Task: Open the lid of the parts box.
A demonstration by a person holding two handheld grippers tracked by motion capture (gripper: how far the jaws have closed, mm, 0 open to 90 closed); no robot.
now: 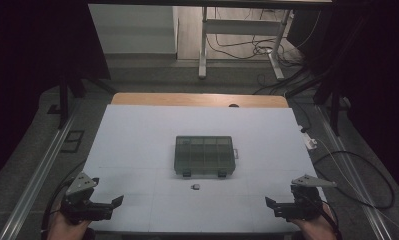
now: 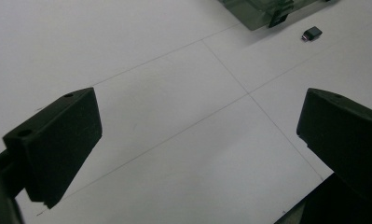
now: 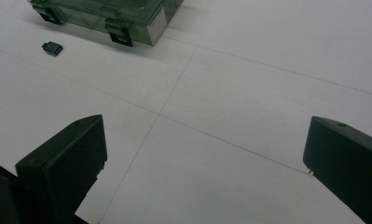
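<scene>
tools, two, held at the near edge of the bench [image 1: 137, 125]: left tool [image 1: 118, 201] at the near left corner, right tool [image 1: 270, 202] at the near right corner, both jaw pairs spread wide with nothing between them, both turned inward toward the middle, judged a ready posture for a reach. small dark part [image 1: 196, 187], flat on the white surface, set apart just in front of the box, within reach of either tool and judged the piece to be picked up. compartment box [image 1: 205, 155], smoky translucent, lid shut, two latches [image 3: 120, 31] facing the near side so that they can be worked from the front. contents cannot be told.
</scene>
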